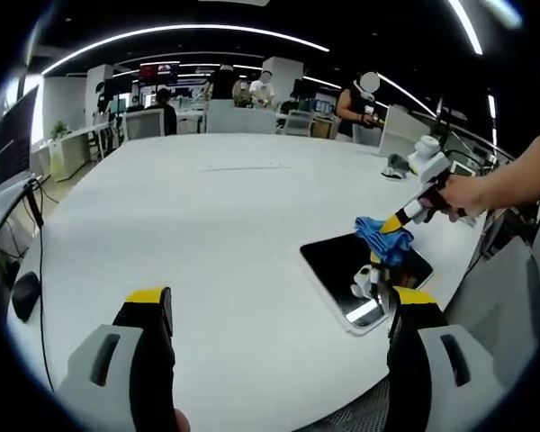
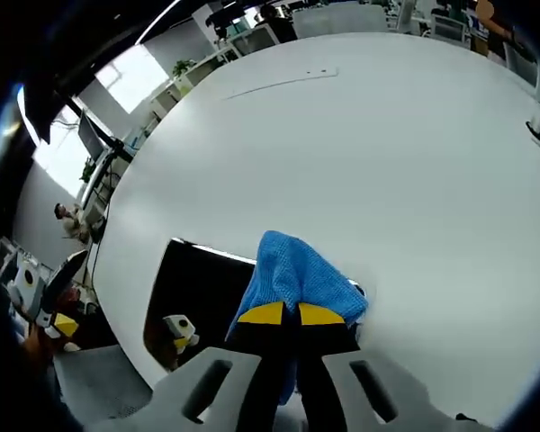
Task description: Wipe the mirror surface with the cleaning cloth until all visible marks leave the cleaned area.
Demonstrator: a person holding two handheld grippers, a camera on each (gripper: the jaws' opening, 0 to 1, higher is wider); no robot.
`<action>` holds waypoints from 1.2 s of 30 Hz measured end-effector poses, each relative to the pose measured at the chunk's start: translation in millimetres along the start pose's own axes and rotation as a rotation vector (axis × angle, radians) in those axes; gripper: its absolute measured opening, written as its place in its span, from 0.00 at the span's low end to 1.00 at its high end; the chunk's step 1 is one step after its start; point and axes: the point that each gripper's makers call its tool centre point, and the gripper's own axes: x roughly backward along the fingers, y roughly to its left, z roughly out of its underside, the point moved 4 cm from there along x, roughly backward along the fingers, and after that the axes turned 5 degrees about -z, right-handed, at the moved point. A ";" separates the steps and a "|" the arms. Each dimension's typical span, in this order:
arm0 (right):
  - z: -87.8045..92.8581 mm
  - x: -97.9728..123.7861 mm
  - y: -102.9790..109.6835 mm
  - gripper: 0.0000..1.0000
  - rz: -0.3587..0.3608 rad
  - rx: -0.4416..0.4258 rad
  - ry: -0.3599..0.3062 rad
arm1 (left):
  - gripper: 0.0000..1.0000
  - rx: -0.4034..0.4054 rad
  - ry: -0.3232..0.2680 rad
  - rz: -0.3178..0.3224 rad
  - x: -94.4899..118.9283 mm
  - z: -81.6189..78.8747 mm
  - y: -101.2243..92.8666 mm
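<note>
Yellow-tipped black jaws of the left gripper (image 1: 279, 310) at the near edge of the left gripper view, standing wide apart, nothing between them, held over the white table (image 1: 207, 225). Just beyond the right jaw, near the table's right edge: the mirror (image 1: 364, 274), a dark rounded rectangle with a pale frame, lying flat. On its far part, the blue cleaning cloth (image 1: 384, 239), bunched, touching the glass. Pinched at the cloth, the right gripper (image 1: 398, 222), coming in from the right, held by a person's hand (image 1: 463, 193). Farther back on the table, a thin pale strip (image 1: 243, 166), well apart from the mirror. Beyond the table, office desks, chairs and some people (image 1: 263, 87), under long ceiling lights.

Seen from the right gripper view: right gripper (image 2: 296, 315) with both yellow tips pressed together, clamped on the blue cleaning cloth (image 2: 292, 274), which bulges up over the jaws. Under and left of the cloth, the mirror (image 2: 202, 288), dark, reflecting a small gripper shape. Past the cloth, bare white table (image 2: 360, 153) reaching far, with the thin strip (image 2: 279, 84) near the far edge. Windows and plants at the far left.
</note>
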 end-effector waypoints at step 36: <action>-35.1 37.7 8.9 0.00 -0.043 0.096 -0.070 | 0.99 -0.040 -0.025 0.000 -0.6 -16.4 -1.5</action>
